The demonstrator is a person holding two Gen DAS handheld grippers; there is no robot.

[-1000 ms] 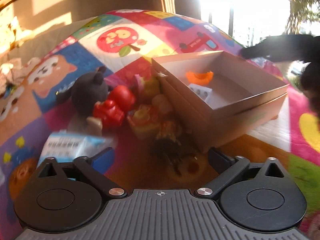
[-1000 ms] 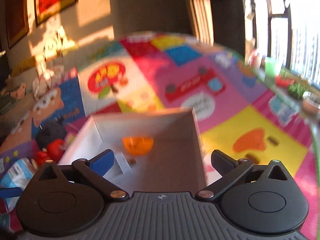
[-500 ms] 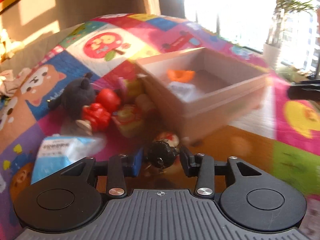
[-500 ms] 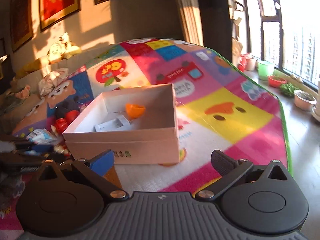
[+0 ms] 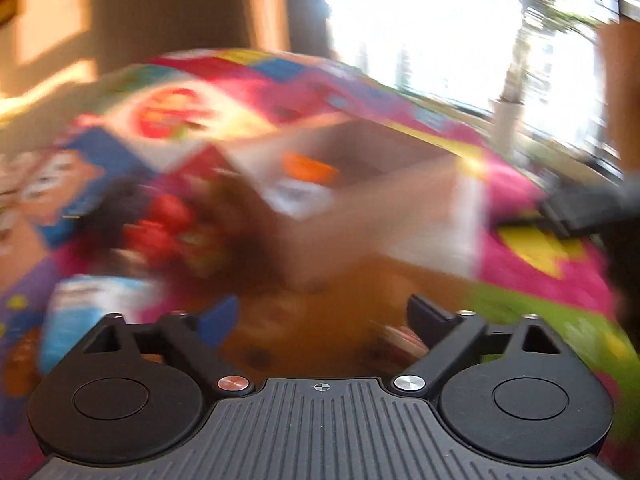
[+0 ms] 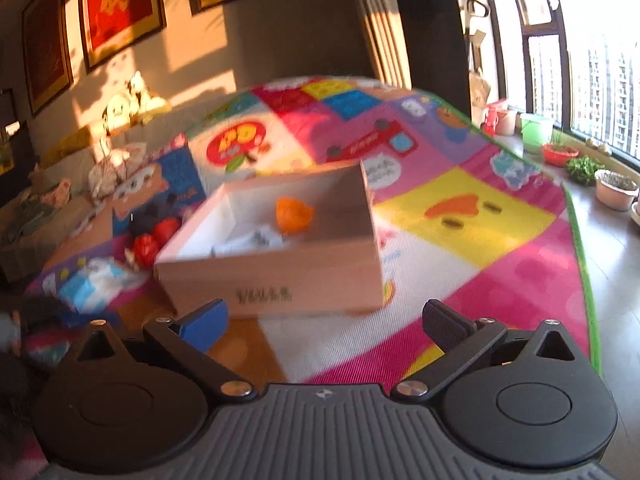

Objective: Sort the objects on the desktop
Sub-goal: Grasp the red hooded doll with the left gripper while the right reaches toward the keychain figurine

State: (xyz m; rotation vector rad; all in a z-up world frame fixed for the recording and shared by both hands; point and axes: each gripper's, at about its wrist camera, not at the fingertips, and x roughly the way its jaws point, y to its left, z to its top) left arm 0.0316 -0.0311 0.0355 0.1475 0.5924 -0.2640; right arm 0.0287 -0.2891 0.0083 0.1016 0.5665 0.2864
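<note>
The left claw (image 5: 320,320) stands with its jaws wide apart and nothing between them; they have just been opening, and its view is smeared with motion blur. Ahead of it an open cardboard box (image 5: 360,208) sits on a bright patchwork play mat (image 5: 540,216). The right claw (image 6: 324,322) is also spread apart and empty, hanging above the mat just in front of the same box (image 6: 280,276). Inside the box lie an orange cup-shaped piece (image 6: 294,214) toward the back and a pale flat item (image 6: 250,242), too blurred to make out, nearer the front wall. To the left of the box, on the mat, sits a cluster of toys: a dark plush figure (image 6: 154,212), red pieces (image 6: 154,240) beside it, and nearer the camera a blue and white packet (image 6: 90,286). In the left view the same red toys (image 5: 164,224) and the packet (image 5: 92,308) appear only as streaks.
</note>
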